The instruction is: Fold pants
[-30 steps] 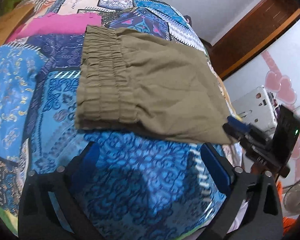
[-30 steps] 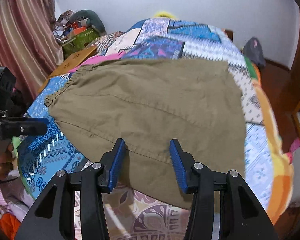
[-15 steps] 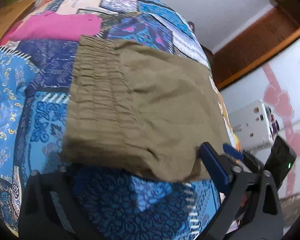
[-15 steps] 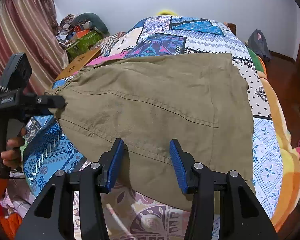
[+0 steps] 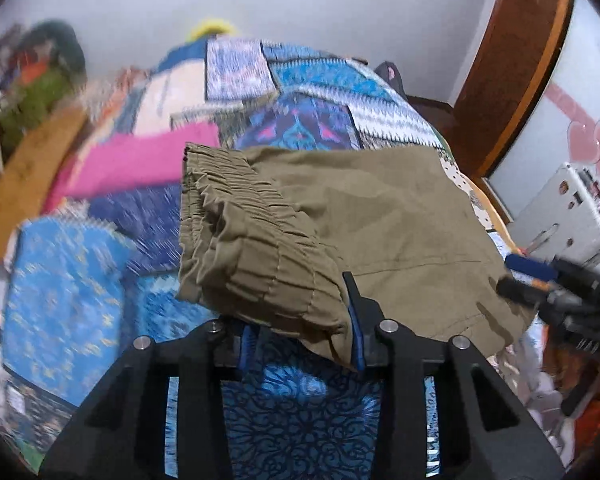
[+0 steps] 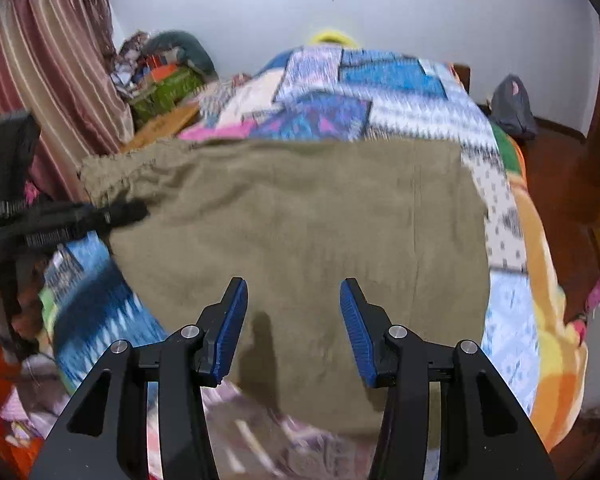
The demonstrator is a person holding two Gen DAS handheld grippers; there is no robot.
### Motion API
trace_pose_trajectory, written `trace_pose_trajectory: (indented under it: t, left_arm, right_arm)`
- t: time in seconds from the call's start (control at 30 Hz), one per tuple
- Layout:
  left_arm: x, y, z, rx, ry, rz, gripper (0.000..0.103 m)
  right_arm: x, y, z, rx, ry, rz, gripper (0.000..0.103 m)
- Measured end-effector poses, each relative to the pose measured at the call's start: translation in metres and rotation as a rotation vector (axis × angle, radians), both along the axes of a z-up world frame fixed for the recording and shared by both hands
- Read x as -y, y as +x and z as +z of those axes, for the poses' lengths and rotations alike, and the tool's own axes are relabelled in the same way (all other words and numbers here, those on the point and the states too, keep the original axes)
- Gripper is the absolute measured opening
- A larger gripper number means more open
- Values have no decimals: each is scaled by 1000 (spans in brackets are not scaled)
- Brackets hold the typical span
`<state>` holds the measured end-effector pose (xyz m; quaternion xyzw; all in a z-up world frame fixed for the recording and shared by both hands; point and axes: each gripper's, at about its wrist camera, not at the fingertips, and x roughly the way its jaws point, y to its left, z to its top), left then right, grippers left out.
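no readable text, labels or numbers

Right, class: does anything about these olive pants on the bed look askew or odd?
Yes. The left gripper is shut on the olive pants at the elastic waistband, which is lifted and bunched while the rest lies flat on the patchwork bedspread. The right gripper is open.

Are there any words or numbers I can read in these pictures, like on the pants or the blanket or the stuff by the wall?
No text can be read.
pants: no label or tag shows.
bedspread: only patterns, no words.
green box: any print is too blurred to read.
white device: marks too small to read.
left gripper: pale marks on its side, too blurred to read.
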<state>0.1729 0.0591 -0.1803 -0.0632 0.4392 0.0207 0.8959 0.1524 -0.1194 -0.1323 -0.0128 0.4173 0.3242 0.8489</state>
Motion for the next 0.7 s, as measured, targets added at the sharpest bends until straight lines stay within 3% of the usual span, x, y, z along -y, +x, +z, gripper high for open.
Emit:
trace_pose_trajectory:
  t: [0.2,0.4,0.47,0.57,0.7]
  left_arm:
    - [-14,-22,21,91,67,46,36]
    - [-38,-45,38,134,81,85,33]
    - [-38,-51,41,144,95,91,32]
    - [-34,-57,42,162,133,93,32]
    - [-31,-60,52,188,128,88,31]
  right_arm:
    - [-56,13,7,16,-30,81,44]
    - [-124,9,-22,-118,-104,281,44]
    - [-136,1,-28,-123,-126,320,44]
    - [-143,-6,-28,-101,-145,326,45]
    - [-123,-7,-18,-110,-88,269,45]
